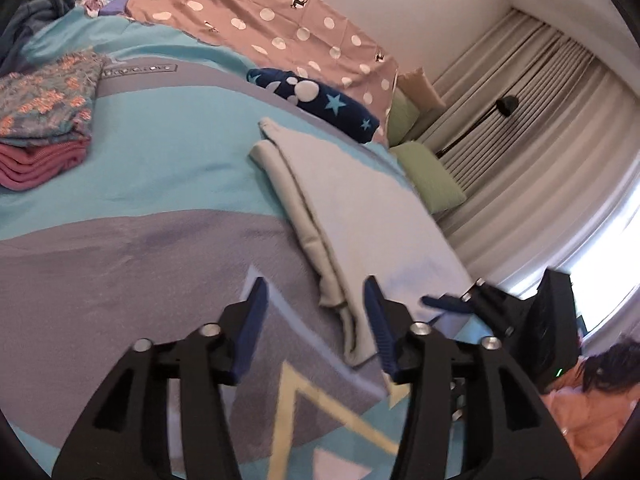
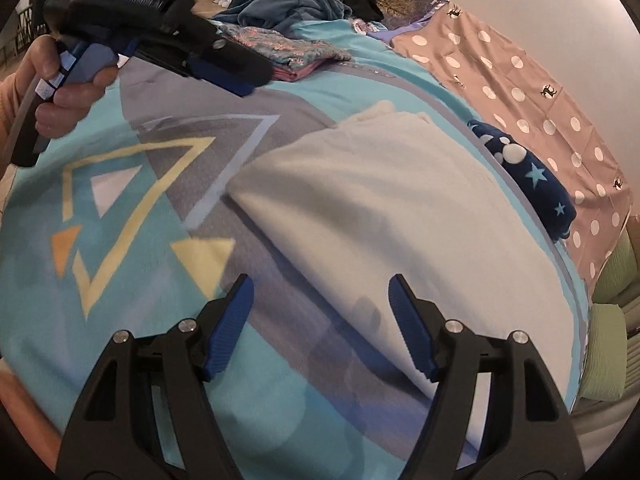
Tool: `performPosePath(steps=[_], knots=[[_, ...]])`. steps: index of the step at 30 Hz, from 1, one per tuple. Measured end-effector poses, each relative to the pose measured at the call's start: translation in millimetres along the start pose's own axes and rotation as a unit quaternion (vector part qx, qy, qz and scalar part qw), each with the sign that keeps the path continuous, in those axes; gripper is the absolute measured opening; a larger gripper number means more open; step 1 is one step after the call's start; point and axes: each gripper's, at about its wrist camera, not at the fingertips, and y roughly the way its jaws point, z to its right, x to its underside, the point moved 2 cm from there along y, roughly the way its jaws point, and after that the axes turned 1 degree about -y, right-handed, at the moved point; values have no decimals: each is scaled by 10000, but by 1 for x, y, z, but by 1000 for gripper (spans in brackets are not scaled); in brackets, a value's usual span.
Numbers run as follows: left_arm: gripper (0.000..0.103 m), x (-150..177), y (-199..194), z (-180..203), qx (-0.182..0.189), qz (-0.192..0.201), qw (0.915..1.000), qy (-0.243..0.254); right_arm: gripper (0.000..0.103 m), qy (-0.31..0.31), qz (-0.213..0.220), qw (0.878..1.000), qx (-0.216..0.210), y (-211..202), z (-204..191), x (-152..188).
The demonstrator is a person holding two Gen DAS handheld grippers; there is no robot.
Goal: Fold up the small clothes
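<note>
A pale light-blue garment (image 1: 360, 216) lies flat on the bed, folded over along its left edge. It fills the middle of the right wrist view (image 2: 380, 220). My left gripper (image 1: 316, 292) is open and empty just above the garment's near corner. It also shows in the right wrist view (image 2: 224, 76), held in a hand at the upper left. My right gripper (image 2: 320, 288) is open and empty over the garment's near edge. It shows in the left wrist view (image 1: 448, 304) at the garment's right side.
A folded stack (image 1: 44, 120) of floral and pink clothes sits at the left. A navy star-print garment (image 1: 320, 100) lies beyond the pale one. A polka-dot sheet (image 1: 260, 20) covers the far side. Unfolded dark clothes (image 2: 296, 0) are piled at the back. Green pillows (image 1: 428, 176) lie by the curtain.
</note>
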Motion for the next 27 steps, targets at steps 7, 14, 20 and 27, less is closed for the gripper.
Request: performPosePath(steps=[7, 14, 20, 27], knots=[[62, -40, 66, -22, 405, -455, 9971, -465, 65, -488, 246, 9978, 372, 9, -19, -17], [61, -95, 125, -33, 708, -546, 9949, -457, 40, -968, 486, 9926, 556, 29, -39, -31], [9, -111, 151, -48, 532, -789, 9931, -693, 9, -894, 424, 9944, 374, 37, -34, -37], [7, -109, 130, -37, 559, -494, 9964, -395, 4, -756, 618, 9944, -392, 9, -32, -32]])
